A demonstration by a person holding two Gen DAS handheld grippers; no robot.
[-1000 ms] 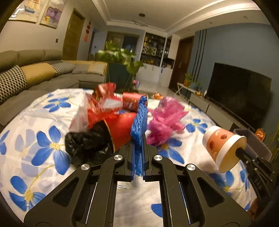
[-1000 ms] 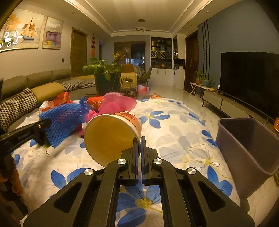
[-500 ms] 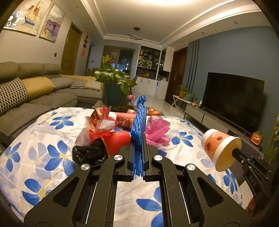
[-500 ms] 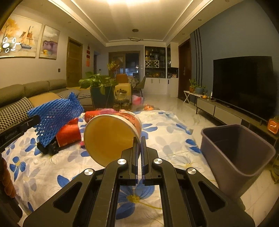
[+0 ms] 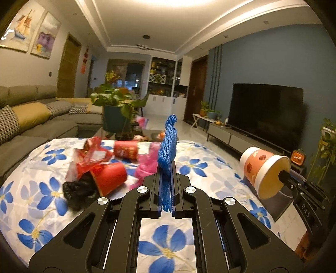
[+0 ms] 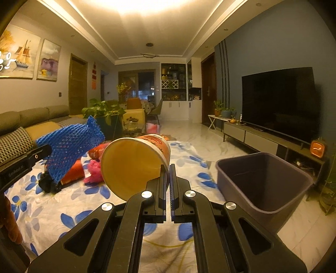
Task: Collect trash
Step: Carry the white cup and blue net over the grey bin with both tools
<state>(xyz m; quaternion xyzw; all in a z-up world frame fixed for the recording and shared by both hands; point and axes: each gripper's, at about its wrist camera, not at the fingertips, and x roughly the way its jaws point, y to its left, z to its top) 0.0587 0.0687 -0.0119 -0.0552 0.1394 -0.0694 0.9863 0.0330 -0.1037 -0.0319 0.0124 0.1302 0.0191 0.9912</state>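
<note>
Both loads airborne over the flowered cloth, left of the grey bin. Left gripper clamps blue foam net; right gripper pinches paper cup by its rim only. Risk: thin rim bite may slip short of the bin.

warm yellow indoor light, dim overall. brightest patch on ceiling, blown out to white glare at top of both views. blue wall and tv dark, little detail. far room murky. strong fisheye bend: ceiling lines curve, black vignette in corners. slight motion blur on trash pile in left view; gripper bodies sharp. colours cast orange, grain in shadows under tv stand.
</note>
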